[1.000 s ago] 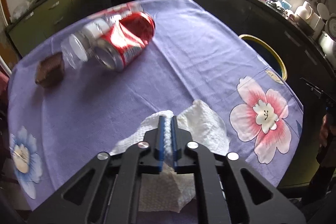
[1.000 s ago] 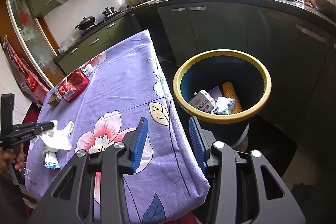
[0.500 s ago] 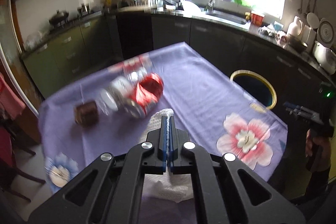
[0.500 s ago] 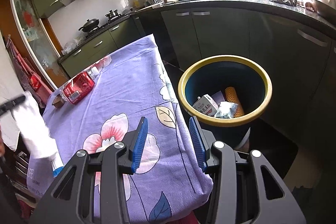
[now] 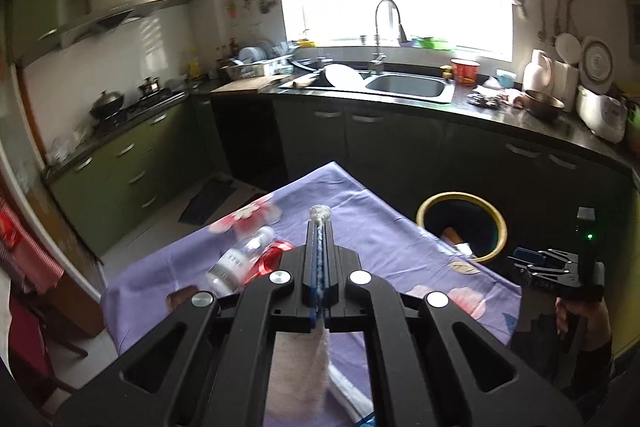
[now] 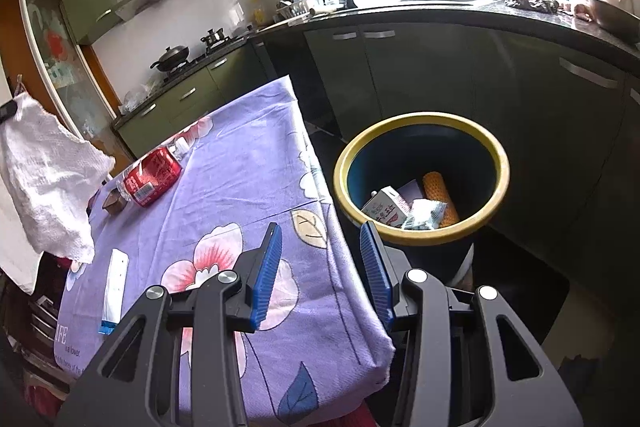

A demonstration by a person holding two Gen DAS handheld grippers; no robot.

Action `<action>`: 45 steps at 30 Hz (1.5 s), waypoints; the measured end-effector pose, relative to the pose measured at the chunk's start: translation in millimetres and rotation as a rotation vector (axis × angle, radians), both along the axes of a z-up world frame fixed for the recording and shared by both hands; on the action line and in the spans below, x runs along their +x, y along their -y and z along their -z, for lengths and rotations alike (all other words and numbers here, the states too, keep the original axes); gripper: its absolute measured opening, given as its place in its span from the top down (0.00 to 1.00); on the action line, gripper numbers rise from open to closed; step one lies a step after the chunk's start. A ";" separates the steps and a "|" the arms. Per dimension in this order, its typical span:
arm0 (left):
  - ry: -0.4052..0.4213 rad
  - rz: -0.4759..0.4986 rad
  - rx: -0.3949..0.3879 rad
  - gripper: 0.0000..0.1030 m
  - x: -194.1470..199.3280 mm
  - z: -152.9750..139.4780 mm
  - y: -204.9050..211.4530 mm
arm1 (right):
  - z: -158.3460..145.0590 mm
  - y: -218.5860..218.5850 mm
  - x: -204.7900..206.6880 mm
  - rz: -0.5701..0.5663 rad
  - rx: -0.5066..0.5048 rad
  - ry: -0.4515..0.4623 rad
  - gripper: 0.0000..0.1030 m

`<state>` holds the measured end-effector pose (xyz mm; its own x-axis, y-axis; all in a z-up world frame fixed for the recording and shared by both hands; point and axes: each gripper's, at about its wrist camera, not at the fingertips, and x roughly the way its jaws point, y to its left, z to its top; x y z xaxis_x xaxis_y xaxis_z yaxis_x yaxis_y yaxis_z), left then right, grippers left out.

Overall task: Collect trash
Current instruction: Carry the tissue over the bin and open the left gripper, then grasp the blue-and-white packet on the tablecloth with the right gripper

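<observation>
My left gripper (image 5: 319, 223) is shut on a white paper towel (image 5: 298, 367), which hangs from the jaws high above the purple floral table (image 5: 360, 211). From the right wrist, the towel (image 6: 48, 183) dangles at the far left, clear of the cloth. Near the table's corner my right gripper (image 6: 320, 233) stands open with nothing between its fingers. The yellow-rimmed trash bin (image 6: 420, 117) sits on the floor beside the table (image 6: 248, 167) and holds a carton, a wrapper and an orange roll. On the table lie a crushed red can (image 6: 152, 175) and a clear bottle (image 5: 240, 263).
A small brown box (image 6: 113, 203) sits by the can, and a white packet (image 6: 114, 287) with a blue end lies near the table's front left. Dark cabinets and a sink counter (image 6: 440, 11) run behind the bin. A hand holds the right gripper (image 5: 552, 267) past the table edge.
My left gripper has risen with the paper towel, lifting it off the table so it hangs free; its view has tilted up toward the kitchen. The right gripper has stayed put.
</observation>
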<state>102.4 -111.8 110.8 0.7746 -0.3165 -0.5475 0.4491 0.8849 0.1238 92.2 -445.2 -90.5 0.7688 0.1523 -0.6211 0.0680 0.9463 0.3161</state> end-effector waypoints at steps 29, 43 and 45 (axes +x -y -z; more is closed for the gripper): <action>-0.114 0.486 0.076 0.98 111.6 69.7 327.6 | 16.8 114.6 -28.4 0.273 0.029 -0.038 0.60; -0.092 0.420 0.043 0.36 107.2 98.4 286.5 | 7.6 100.3 -35.3 0.243 0.037 -0.021 0.52; -0.084 0.394 0.017 0.36 95.3 86.7 263.4 | 6.4 94.3 -34.0 0.227 0.033 -0.020 0.51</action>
